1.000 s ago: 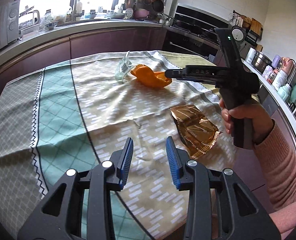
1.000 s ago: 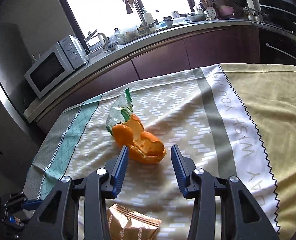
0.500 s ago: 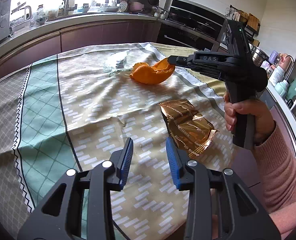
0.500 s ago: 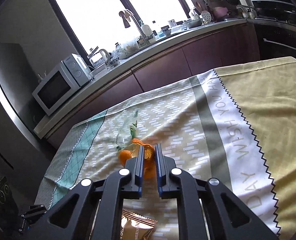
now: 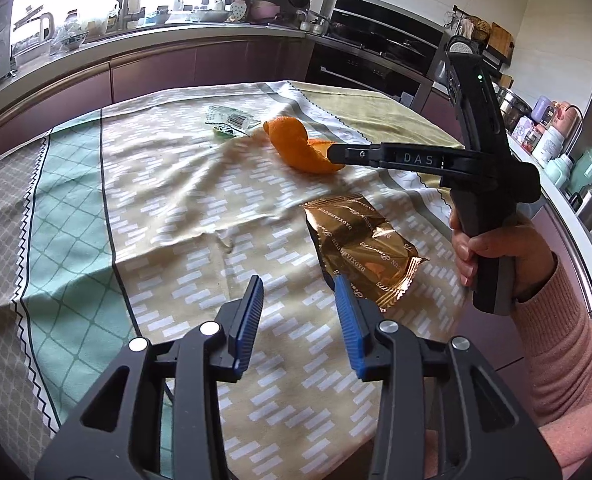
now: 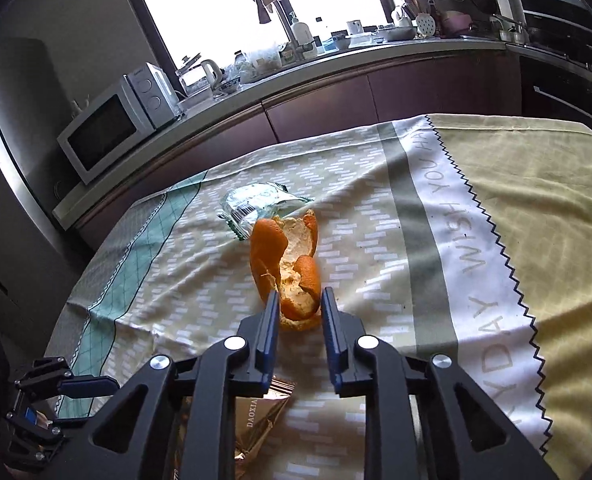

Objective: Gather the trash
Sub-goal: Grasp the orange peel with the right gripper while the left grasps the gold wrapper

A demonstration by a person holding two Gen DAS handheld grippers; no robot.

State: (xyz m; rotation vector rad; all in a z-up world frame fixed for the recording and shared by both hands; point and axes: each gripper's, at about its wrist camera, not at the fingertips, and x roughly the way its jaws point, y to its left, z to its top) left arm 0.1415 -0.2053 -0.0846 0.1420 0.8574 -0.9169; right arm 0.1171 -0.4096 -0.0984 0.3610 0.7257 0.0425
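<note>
Right wrist view: the right gripper [image 6: 297, 302] is clenched on the near end of an orange peel [image 6: 285, 256], which curls away from the jaws above a patterned tablecloth [image 6: 448, 240]. Whether the far end of the peel touches the cloth cannot be told. Just beyond the peel lies a crumpled clear wrapper [image 6: 255, 204] with green print. A gold snack wrapper [image 6: 255, 424] is mostly hidden under the gripper body.

The left wrist view shows the left gripper [image 5: 299, 312] released, jaws apart, hovering over the cloth with nothing between them. The gold snack wrapper [image 5: 360, 248] lies flat just ahead and to its right.

The step in hand looks like the pickup of 1 of 3 pieces of trash. The next move probably calls for carrying the peel to a bin without loosening the pinch, since the peel is thin and could tear. No bin or bag shows in either view. The clear wrapper's label is too small to read.
</note>
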